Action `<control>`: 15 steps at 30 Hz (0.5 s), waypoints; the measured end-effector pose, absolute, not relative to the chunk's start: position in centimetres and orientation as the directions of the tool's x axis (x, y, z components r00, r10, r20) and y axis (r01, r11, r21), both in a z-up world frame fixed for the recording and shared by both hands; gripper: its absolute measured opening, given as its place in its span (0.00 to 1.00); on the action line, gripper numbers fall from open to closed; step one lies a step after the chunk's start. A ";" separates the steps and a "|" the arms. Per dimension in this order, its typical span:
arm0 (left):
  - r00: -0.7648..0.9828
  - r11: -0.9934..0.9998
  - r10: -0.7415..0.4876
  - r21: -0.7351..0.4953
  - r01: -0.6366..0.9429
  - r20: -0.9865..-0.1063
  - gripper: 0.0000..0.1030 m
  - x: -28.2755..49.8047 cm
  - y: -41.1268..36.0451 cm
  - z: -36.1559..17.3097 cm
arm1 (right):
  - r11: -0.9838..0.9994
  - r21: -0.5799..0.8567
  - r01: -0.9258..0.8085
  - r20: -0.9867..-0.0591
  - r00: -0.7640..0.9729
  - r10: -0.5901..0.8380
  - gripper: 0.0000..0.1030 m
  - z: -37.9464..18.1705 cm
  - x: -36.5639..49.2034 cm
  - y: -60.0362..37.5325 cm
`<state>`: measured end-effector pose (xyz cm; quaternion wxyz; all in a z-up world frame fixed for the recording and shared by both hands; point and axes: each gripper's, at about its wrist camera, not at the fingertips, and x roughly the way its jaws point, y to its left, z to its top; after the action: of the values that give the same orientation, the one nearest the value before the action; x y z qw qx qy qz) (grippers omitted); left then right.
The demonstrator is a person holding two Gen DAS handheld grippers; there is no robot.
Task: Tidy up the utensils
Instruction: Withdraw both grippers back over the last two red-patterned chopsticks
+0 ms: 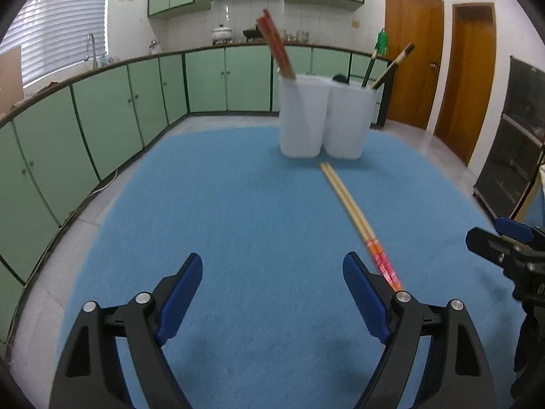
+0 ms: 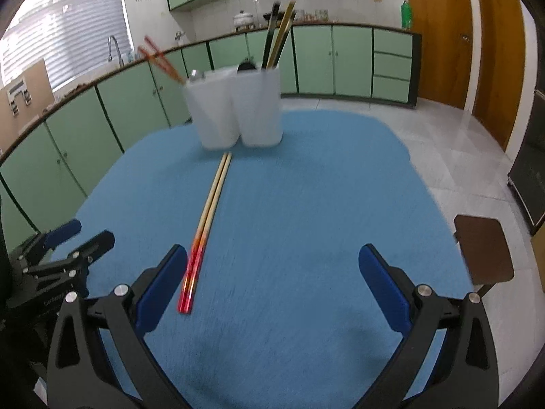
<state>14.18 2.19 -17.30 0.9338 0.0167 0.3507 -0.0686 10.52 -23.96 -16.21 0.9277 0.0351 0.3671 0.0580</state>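
Note:
A pair of wooden chopsticks with red-orange ends [image 1: 354, 214] [image 2: 207, 218] lies on the blue tablecloth [image 1: 238, 221] [image 2: 306, 204], pointing at two white holders. The left holder [image 1: 301, 117] [image 2: 213, 112] has red chopsticks [image 1: 276, 47] [image 2: 160, 58] in it. The right holder [image 1: 349, 121] [image 2: 259, 105] has dark and yellow chopsticks [image 1: 391, 64] [image 2: 279, 34]. My left gripper [image 1: 272, 289] is open and empty, left of the chopsticks' red ends. My right gripper [image 2: 272, 283] is open and empty, right of them.
Green cabinets [image 1: 102, 109] with a counter line the far walls. Wooden doors [image 1: 415, 54] stand at the right. A brown stool [image 2: 483, 248] sits beside the table's right edge. Each gripper shows in the other's view, right [image 1: 507, 248] and left [image 2: 64, 252].

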 end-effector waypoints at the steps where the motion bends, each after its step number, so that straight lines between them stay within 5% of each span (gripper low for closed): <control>1: 0.737 0.991 -0.109 -0.012 0.135 -0.667 0.80 14.2 2.3 -17.7 | 0.991 0.105 -0.084 -0.686 0.715 0.134 0.95 -16.6 10.5 -23.7; 15: 0.698 0.994 -0.073 0.001 0.106 -0.712 0.81 14.7 2.5 -19.0 | 0.985 0.058 -0.160 -0.749 0.646 0.149 0.88 -19.4 9.7 -20.1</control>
<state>14.66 2.51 -19.03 0.9212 0.0210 0.3855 -0.0486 9.74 -20.14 -19.35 0.9072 -0.0066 0.4120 0.0850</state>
